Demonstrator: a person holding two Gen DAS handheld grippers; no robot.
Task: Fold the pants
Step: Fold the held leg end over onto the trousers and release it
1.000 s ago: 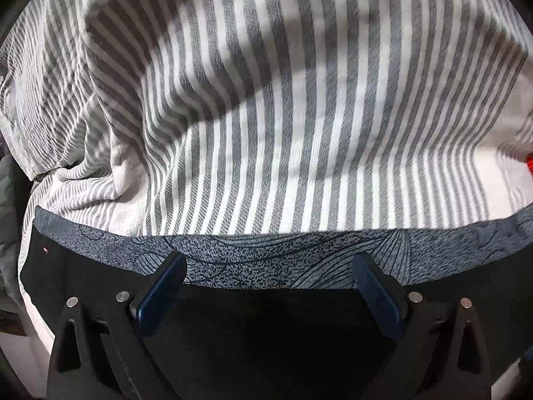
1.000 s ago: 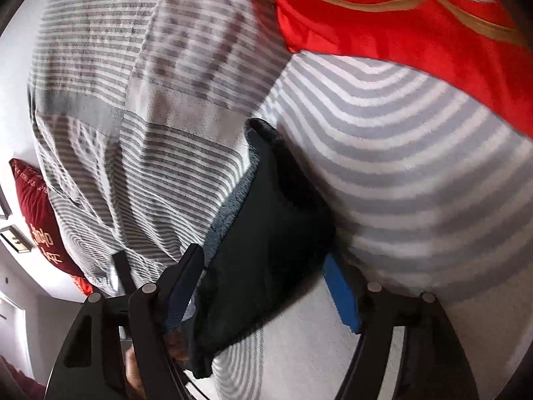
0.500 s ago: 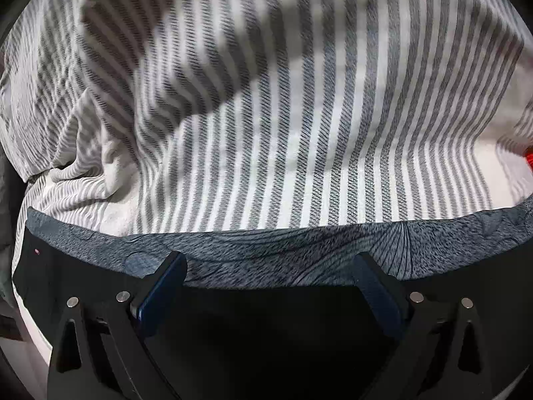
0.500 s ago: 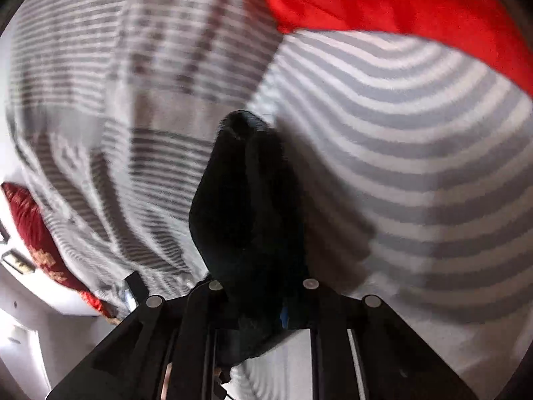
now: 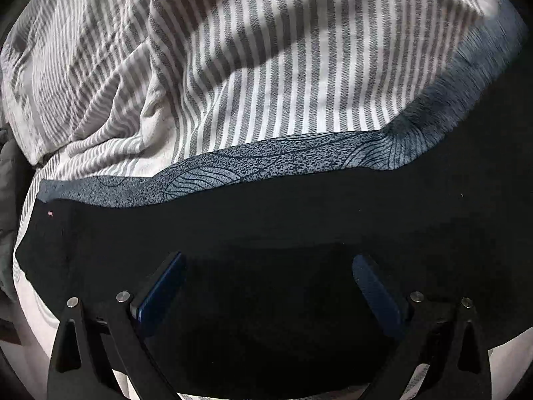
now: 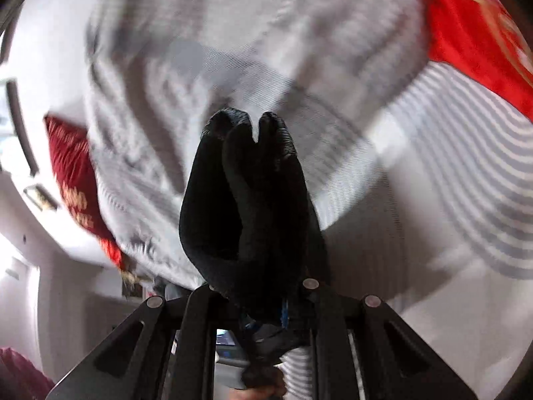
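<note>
The pants (image 5: 266,220) are black with a grey-blue patterned inner band (image 5: 266,163) and lie on a grey-and-white striped bed cover (image 5: 266,76). My left gripper (image 5: 266,286) is open, its blue-padded fingers (image 5: 160,293) resting on the black fabric with cloth lying loose between them. In the right wrist view my right gripper (image 6: 263,303) is shut on a bunched fold of the black pants (image 6: 246,193), which stands up between the jaws above the bed. The right end of the pants rises toward the upper right in the left wrist view.
A bright red embroidered cloth (image 6: 473,40) lies on the bed at the upper right. A dark red pillow (image 6: 73,166) is at the left by a white wall (image 6: 46,266). The striped cover (image 6: 466,166) is rumpled at the left in the left wrist view.
My right gripper closed on the pants edge and lifted it off the bed. In the left wrist view the right side of the pants rose and more black fabric came into sight.
</note>
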